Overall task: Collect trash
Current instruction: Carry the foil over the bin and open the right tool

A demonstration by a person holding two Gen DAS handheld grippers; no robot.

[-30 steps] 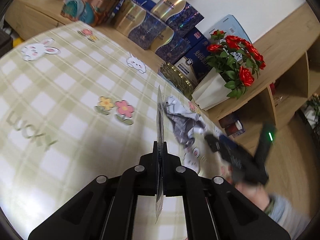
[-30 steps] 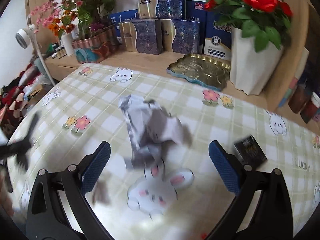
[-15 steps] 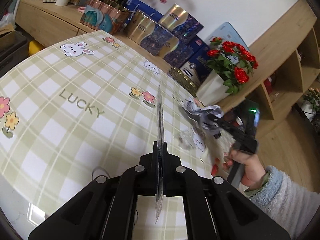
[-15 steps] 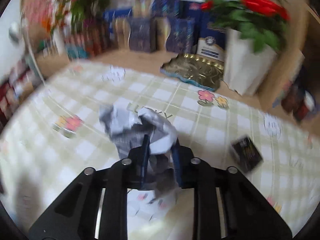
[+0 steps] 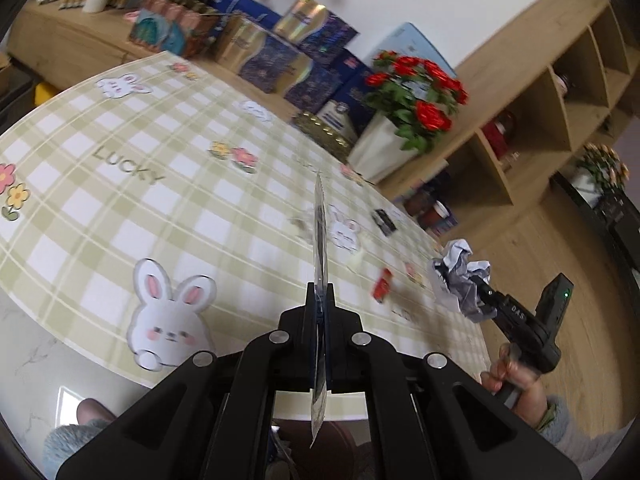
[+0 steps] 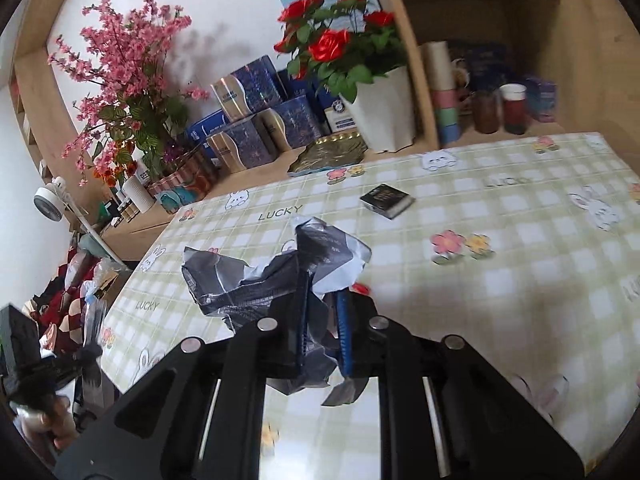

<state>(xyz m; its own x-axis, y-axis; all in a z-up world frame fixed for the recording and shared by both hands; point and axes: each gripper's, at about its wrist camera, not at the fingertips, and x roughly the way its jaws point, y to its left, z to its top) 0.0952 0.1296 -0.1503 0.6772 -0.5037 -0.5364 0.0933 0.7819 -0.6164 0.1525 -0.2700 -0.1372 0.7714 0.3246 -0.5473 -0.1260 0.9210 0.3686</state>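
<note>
A thin flat wrapper [image 5: 320,236] is pinched edge-on between the pressed-together jaws of the left gripper [image 5: 319,300], held above the checked tablecloth [image 5: 120,208]. A crumpled grey-and-white wrapper [image 6: 276,276] is clamped by the right gripper [image 6: 322,320], whose jaws have just been closing with the wad between them; the pads are pressed on it and it is lifted off the table. In the left wrist view the same wad is seen at the table's far right edge, held by the right gripper, with the person's hand [image 5: 516,372] and a fuzzy sleeve behind it. A small dark box [image 6: 386,199] is left lying on the cloth, well apart from both grippers. A small red scrap [image 5: 383,290] is also seen on the cloth, blurred. A white pot of red roses [image 6: 384,112] is stood beyond the table edge.
</note>
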